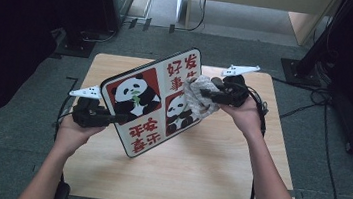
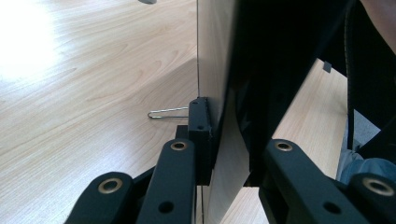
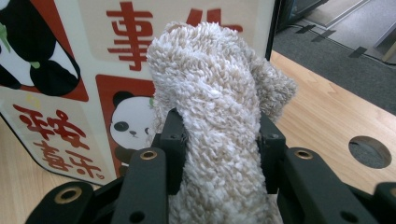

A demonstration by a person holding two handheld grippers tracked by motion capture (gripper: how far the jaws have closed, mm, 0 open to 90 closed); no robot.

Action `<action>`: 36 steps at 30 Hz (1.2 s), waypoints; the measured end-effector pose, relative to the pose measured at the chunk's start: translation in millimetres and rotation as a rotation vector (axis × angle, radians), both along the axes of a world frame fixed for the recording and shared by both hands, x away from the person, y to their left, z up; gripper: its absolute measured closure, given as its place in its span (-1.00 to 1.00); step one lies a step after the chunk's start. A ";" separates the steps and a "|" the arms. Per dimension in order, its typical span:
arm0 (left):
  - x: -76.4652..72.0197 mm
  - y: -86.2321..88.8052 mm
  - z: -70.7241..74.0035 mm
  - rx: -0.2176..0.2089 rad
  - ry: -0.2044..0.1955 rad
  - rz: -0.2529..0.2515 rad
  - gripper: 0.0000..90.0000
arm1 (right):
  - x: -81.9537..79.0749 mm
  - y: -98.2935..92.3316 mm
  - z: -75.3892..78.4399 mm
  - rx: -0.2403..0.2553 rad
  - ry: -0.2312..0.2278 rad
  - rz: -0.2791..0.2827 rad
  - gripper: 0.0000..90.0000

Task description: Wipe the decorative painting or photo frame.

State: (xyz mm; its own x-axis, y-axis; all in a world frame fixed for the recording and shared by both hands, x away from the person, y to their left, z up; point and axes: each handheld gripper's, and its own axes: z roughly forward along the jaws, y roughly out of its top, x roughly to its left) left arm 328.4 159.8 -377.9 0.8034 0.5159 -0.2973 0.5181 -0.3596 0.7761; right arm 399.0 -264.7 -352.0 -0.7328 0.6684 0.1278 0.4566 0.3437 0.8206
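Pale wood tabletop sits on grey carpet, and a panda board is held tilted above its middle as the landmark. Nearest the person, at the board's left edge, the left gripper has its fingers clamped on that edge, keeping the board up. At the board's right side the right gripper has its fingers closed on a beige terry cloth, which is pressed against the printed face. Wiping the board looks to be the step in hand; the next move probably calls for dragging the cloth across the face while the left grip stays firm. Red Chinese characters read 平安喜乐 low on the board and 好事 near its top. Beyond the board stand dark equipment stands.
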 end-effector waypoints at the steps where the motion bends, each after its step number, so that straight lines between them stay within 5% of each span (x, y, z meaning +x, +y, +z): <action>1: -0.1 0.0 -0.2 -0.002 -0.002 0.001 0.78 | -0.3 -0.3 -2.1 0.000 0.000 0.002 0.44; 28: -4.6 6.6 -4.2 -0.085 -0.057 0.032 0.64 | -8.9 -2.4 -33.8 -0.049 0.054 -0.005 0.44; 36: -3.9 7.0 -1.5 -0.087 -0.020 0.040 0.70 | -8.9 -5.5 -42.0 -0.050 0.064 -0.005 0.44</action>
State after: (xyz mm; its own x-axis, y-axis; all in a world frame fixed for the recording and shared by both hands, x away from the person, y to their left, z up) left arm 324.5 166.8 -379.3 0.7890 0.5205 -0.3263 0.5148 -0.2702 0.8137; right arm 390.1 -270.2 -394.0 -0.7207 0.6789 0.1405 0.5091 0.3807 0.7719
